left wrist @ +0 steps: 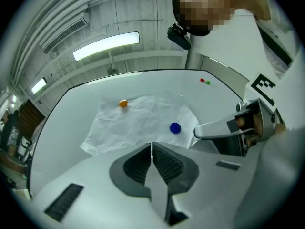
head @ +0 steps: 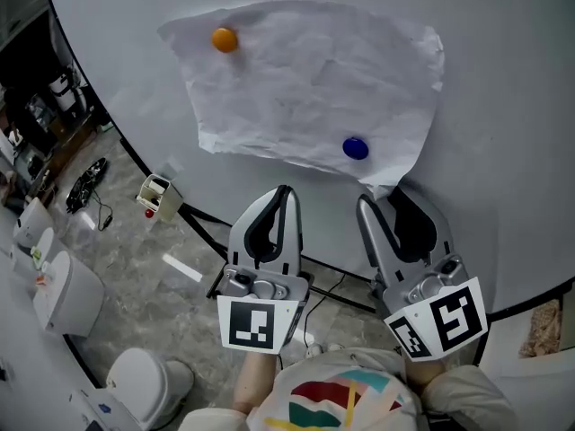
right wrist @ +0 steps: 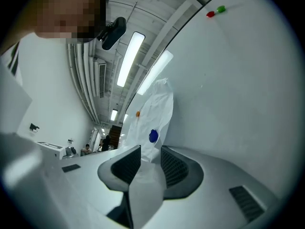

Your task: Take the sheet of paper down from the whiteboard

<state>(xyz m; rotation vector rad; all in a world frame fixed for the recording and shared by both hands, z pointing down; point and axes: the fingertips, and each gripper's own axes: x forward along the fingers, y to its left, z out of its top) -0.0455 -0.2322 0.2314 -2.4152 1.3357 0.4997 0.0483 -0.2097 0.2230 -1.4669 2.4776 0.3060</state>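
A crumpled white sheet of paper (head: 305, 79) hangs on the whiteboard (head: 503, 106), pinned by an orange magnet (head: 224, 39) at its upper left and a blue magnet (head: 356, 148) at its lower right. My right gripper (head: 384, 199) is open, and the sheet's lower right corner (right wrist: 148, 152) dips between its jaws just below the blue magnet (right wrist: 153, 136). My left gripper (head: 284, 189) is shut and empty, pointing at the board just under the sheet's bottom edge. In the left gripper view the sheet (left wrist: 138, 120) lies beyond the closed tips (left wrist: 151, 144).
Small red and green magnets (left wrist: 205, 81) sit further along the board. The board's black lower edge (head: 207, 218) runs under both grippers. On the floor at the left are a small box (head: 158, 196), cables and white bins (head: 67, 294).
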